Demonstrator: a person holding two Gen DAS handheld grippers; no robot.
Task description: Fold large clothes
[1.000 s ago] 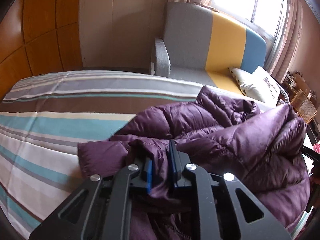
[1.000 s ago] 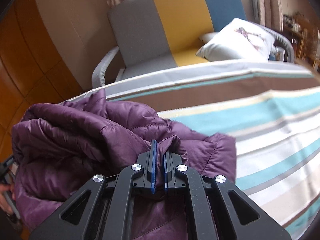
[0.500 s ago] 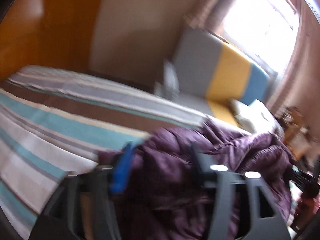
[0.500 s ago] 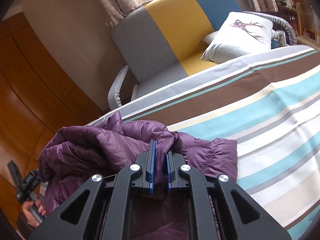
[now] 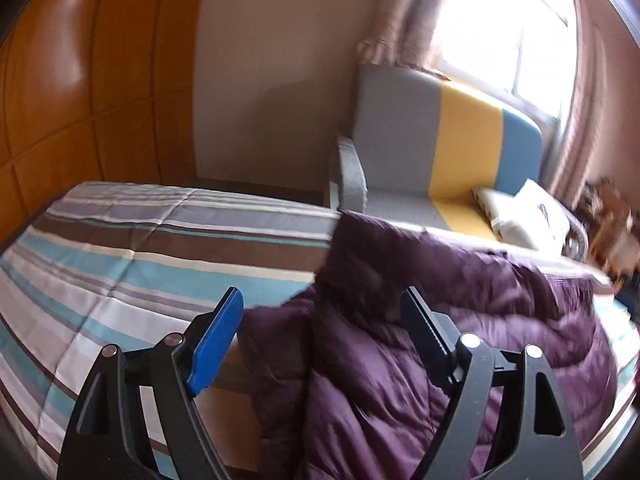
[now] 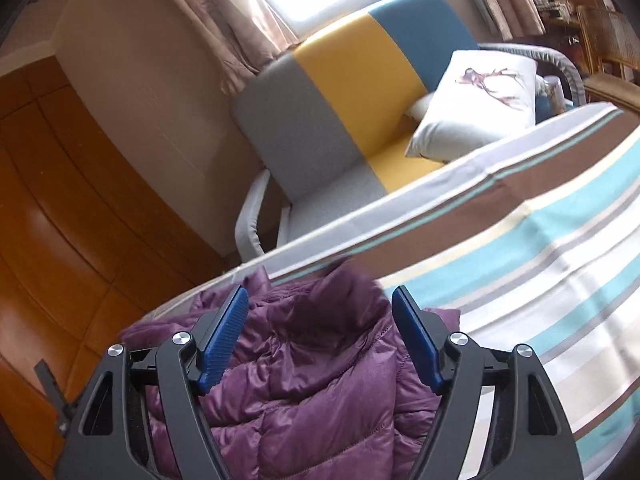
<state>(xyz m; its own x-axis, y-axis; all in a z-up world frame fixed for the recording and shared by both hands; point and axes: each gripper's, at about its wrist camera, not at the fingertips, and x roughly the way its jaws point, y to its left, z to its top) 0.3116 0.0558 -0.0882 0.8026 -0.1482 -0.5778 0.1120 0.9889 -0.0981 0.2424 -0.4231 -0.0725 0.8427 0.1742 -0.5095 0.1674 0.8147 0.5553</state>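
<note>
A purple quilted down jacket lies bunched on the striped bedcover. In the left wrist view my left gripper hovers over the jacket's near edge, its jaws still opening, blue pads clear of the fabric. The right wrist view shows the same jacket below my right gripper, whose jaws are opening wide; the cloth lies between and under the pads without being pinched.
Beyond the bed stands a grey, yellow and blue sofa with a white cushion on it. Wooden wardrobe panels fill the left. A bright window with curtains is behind the sofa. Striped bedcover stretches right of the jacket.
Both grippers were shut on folds of the jacket and have let go; their jaws now stand wide. Both have lifted a little, and the jacket has dropped onto the bed.
</note>
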